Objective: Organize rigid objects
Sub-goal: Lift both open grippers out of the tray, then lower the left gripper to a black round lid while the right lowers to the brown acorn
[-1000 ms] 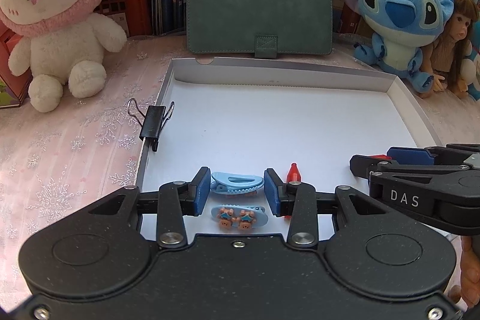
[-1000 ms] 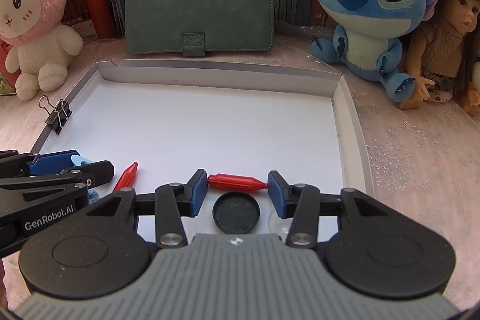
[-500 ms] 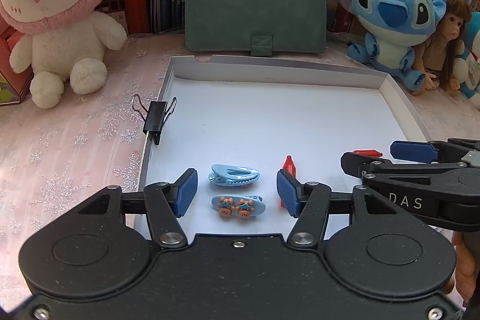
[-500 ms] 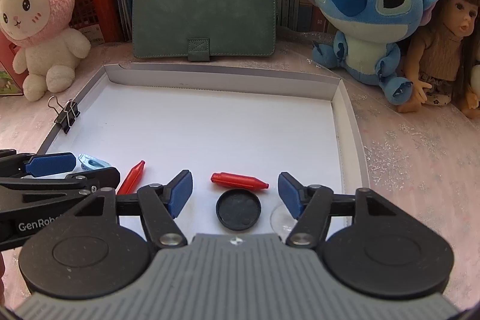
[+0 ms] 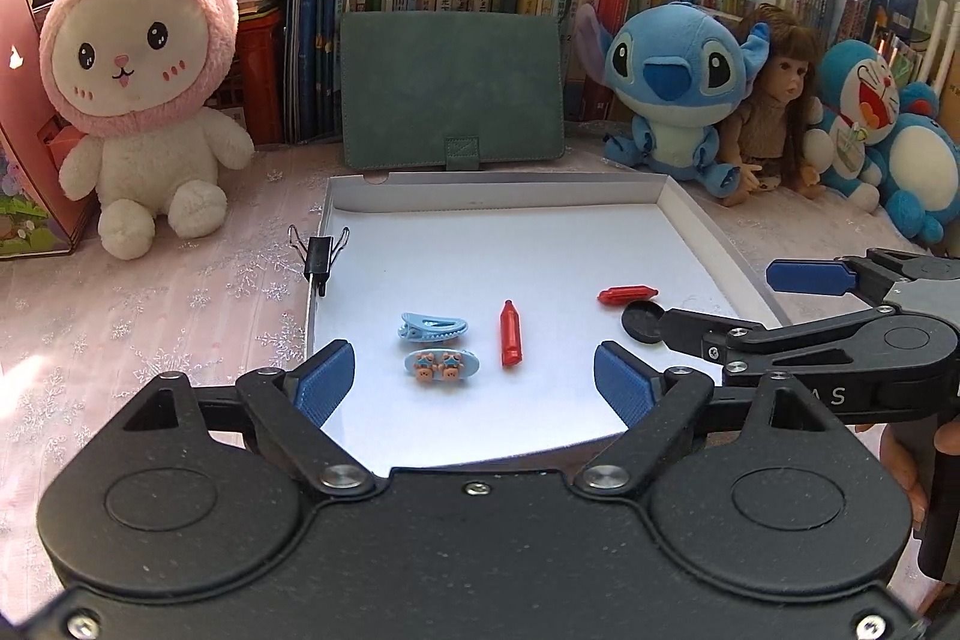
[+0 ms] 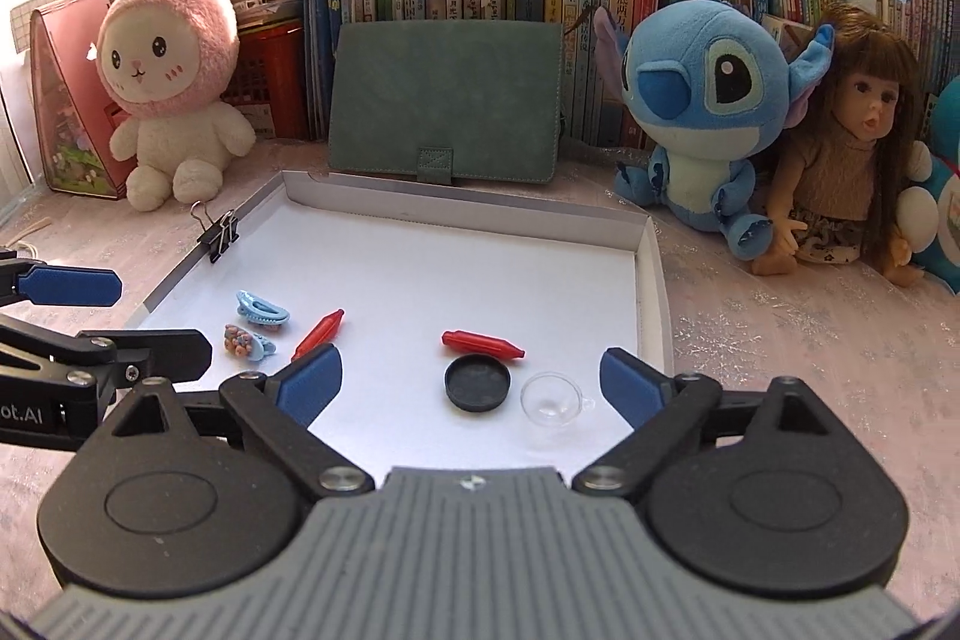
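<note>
1. Six small things lie loose in the white cardboard tray (image 5: 690, 214), all towards its near end; a black binder clip (image 5: 319, 253) is clamped on the tray's left wall, farther back.
2. Two blue hair clips sit nearest the left wall: a plain blue hair clip (image 5: 432, 327) and, just in front of it, a hair clip with two little bears (image 5: 441, 364).
3. Two red bottle-shaped pieces: the upright-pointing red piece (image 5: 510, 333) lies just right of the hair clips; the sideways red piece (image 6: 483, 343) lies nearer the right wall.
4. One black round lid (image 6: 477, 381) touches or almost touches the sideways red piece on its near side.
5. One clear plastic half-sphere (image 6: 551, 400) rests just right of the lid, close to the right wall.
6. Two grippers hover over the near edge. The left gripper (image 5: 474, 379) has its jaws spreading wide, nothing between them; the right gripper (image 6: 471, 379) likewise is spreading and holds nothing.
</note>
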A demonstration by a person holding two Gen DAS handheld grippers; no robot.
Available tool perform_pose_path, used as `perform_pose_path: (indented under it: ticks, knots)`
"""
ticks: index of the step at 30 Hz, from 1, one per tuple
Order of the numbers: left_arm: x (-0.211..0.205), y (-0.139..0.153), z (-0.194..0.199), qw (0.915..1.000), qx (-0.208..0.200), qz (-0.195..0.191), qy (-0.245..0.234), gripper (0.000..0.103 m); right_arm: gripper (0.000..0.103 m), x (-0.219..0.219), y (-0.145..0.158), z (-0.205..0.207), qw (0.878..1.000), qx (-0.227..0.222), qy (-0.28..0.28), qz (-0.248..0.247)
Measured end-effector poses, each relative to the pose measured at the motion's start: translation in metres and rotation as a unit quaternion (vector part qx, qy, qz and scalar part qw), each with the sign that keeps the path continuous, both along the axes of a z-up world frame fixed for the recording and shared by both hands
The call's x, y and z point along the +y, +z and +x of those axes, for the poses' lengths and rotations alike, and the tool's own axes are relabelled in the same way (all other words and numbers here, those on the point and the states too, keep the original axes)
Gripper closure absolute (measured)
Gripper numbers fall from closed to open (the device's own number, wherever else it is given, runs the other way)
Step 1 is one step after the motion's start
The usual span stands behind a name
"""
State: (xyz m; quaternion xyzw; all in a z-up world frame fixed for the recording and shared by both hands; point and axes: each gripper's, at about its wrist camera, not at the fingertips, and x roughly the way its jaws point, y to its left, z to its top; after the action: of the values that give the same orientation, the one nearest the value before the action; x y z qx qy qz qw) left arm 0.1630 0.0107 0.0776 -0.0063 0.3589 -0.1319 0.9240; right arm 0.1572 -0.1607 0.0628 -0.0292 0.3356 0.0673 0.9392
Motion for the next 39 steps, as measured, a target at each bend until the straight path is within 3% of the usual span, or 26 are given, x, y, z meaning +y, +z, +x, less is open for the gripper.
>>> perform_pose_path:
  ticks: [8,18,29,39]
  knots:
    - [0.002,-0.003,-0.05,0.9996,-0.024,0.008,-0.014,0.016,0.0,-0.01,0.009,-0.047,0.998,-0.058,0.02,-0.001]
    - [0.003,-0.013,-0.093,0.9992,-0.033,0.0,-0.022,0.013,0.0,-0.022,0.007,-0.088,0.995,-0.092,0.021,0.01]
    - [0.008,-0.033,-0.117,0.9993,-0.038,-0.007,-0.002,0.012,0.0,-0.026,-0.005,-0.121,0.993,-0.116,0.037,-0.004]
    - [0.008,-0.046,-0.129,0.9987,-0.05,0.0,0.006,0.011,0.0,-0.029,-0.017,-0.131,0.994,-0.109,0.029,0.003]
